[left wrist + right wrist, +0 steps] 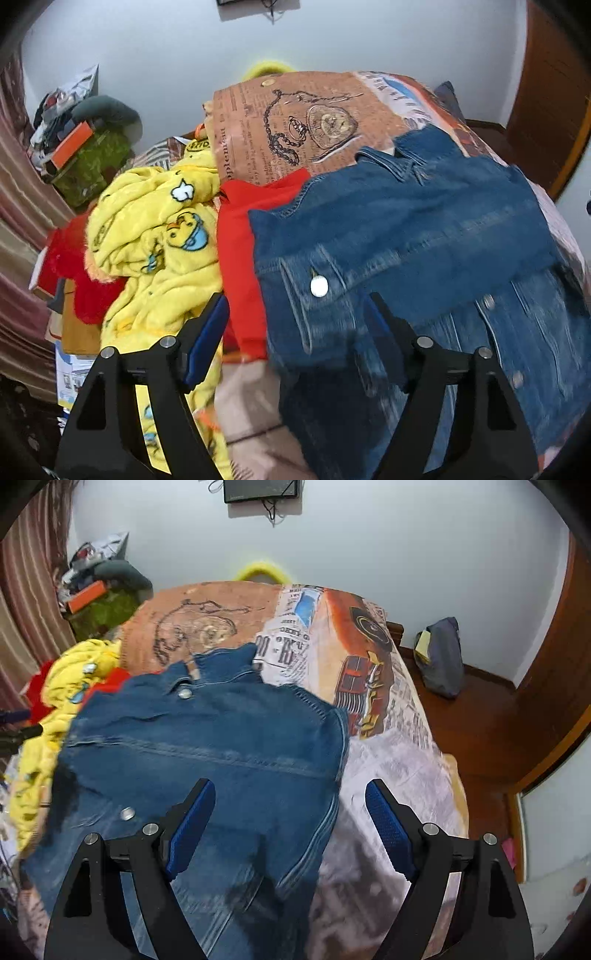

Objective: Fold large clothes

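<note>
A blue denim jacket (406, 236) lies folded on the printed bedspread (306, 114), collar toward the far wall. My left gripper (299, 314) hangs above the jacket's near left part, open, with nothing between its blue pads. In the right wrist view the same denim jacket (207, 738) fills the middle. My right gripper (290, 805) is open above the jacket's near right edge, its fingers apart and not touching the cloth.
A yellow duck-print fleece garment (159, 240) and a red garment (236, 254) are heaped left of the jacket. Clutter with an orange box (70, 144) sits at the far left. The bed's right edge drops to a wooden floor with a grey bag (441, 657).
</note>
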Motion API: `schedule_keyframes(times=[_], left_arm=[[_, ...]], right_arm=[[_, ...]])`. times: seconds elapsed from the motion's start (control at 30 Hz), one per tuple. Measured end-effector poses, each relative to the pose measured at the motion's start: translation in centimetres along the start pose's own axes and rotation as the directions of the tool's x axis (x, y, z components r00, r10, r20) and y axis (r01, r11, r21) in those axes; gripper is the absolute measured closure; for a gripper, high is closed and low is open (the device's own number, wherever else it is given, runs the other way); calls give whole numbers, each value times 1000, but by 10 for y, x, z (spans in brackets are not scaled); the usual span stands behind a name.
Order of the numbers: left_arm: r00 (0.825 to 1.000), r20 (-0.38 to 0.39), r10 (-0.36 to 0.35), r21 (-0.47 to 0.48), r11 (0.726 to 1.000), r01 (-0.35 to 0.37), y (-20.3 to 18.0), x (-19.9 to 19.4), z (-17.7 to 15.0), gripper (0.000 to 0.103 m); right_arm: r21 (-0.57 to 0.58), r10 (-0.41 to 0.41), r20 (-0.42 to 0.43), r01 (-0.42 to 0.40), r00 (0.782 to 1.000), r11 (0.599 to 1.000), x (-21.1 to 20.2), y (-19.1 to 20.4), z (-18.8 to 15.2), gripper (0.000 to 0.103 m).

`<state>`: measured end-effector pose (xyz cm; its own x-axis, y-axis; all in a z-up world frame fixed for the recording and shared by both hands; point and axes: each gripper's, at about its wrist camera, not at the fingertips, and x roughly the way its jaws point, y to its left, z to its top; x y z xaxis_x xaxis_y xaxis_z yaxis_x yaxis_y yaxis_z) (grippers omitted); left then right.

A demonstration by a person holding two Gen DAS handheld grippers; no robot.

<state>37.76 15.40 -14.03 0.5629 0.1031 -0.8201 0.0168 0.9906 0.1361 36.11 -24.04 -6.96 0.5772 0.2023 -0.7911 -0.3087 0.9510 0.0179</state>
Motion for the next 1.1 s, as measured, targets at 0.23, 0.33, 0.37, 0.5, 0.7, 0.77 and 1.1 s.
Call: schedule_keyframes(times=[0.23,0.33,0.37,0.5,0.7,0.77,1.1], left_arm=[[1000,-14,-17,-19,1000,17,12,-25,-51,23],[997,-61,-43,-67,997,39,25,-23,-76,23],[995,-79,-54,-85,995,47,28,-22,-84,23],[980,-141,-142,-190,975,114,44,-10,-123,23],[931,-212,-296,-297,928,227,37,6,-171,23],[913,-230,-337,-307,915,261,29,12,-183,23],[872,-213,-441,-384,858,340,0,26,-208,27]], right_arm=[[34,9,-15,-9,1000,999,-23,1,-39,22],[22,-38,-32,39,999,999,-28,1,-55,22],[14,-47,-38,48,998,999,-29,2,-62,22],[9,-57,-77,58,995,998,-28,5,-93,22],[4,-71,-159,72,985,997,-18,13,-137,22],[12,-60,-185,63,981,998,-13,15,-150,22],[193,115,-242,-68,963,979,-3,-1,-167,22]])
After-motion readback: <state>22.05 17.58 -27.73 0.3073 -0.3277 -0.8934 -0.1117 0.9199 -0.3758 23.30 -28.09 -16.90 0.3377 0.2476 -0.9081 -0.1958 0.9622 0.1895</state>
